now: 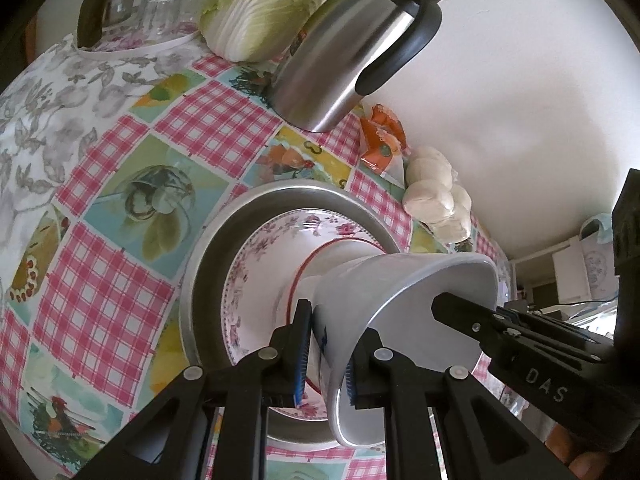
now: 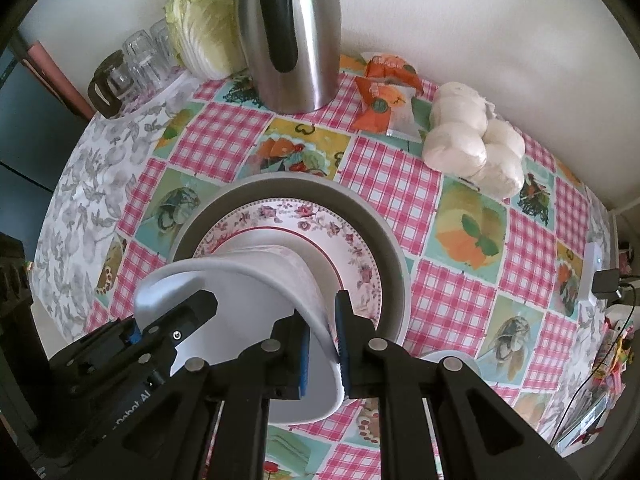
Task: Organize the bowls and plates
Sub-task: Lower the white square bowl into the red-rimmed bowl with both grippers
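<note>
Though tool-pinched, plain white bowl (image 1: 404, 292)

A plain white wall (image 2: 500, 20) fills the upper right. The counter, under a pink-checked patchwork oilcloth (image 2: 384, 168), spans the middle. Possibly white shelving (image 1: 576, 272) sits blurred at the right edge.

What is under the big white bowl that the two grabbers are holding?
Under the white bowl sits a flowery plate with a red-rimmed dish on it, all inside a grey metal pan. The bowl covers the dish's middle, so whether it touches cannot be seen.
</note>
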Available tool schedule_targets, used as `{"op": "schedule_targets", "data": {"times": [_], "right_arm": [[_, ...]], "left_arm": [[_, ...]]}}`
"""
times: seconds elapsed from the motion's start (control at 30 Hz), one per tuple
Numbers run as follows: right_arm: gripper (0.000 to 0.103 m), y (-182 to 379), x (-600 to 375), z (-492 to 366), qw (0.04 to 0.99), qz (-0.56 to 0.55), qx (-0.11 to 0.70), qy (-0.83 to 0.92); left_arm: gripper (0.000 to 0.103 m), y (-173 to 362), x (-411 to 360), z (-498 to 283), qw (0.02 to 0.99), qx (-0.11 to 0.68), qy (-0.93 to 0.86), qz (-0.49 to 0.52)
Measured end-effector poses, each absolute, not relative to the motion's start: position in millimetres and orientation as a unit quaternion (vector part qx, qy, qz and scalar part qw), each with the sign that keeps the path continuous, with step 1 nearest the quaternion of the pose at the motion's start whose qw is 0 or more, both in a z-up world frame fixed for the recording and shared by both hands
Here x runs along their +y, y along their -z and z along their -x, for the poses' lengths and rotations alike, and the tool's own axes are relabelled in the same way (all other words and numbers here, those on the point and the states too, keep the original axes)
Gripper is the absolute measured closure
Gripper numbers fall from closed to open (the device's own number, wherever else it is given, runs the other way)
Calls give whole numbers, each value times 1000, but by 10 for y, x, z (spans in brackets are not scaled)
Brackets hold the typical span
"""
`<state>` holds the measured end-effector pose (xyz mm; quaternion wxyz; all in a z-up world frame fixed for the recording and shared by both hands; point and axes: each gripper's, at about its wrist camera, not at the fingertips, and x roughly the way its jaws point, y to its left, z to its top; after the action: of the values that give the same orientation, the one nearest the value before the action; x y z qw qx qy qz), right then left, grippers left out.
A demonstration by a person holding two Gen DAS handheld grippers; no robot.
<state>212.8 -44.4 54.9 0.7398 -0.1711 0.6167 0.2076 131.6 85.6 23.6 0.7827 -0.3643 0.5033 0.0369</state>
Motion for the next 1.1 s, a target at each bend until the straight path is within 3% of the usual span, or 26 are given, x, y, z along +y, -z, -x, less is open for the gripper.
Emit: {"op": "schedule_targets", "data": {"times": [1.1], "right_arm": [[81,-229,-411,-2231,739,160,626,-189]], "left_arm": [[75,-216,909,-1331,782,506,-28,363]]}}
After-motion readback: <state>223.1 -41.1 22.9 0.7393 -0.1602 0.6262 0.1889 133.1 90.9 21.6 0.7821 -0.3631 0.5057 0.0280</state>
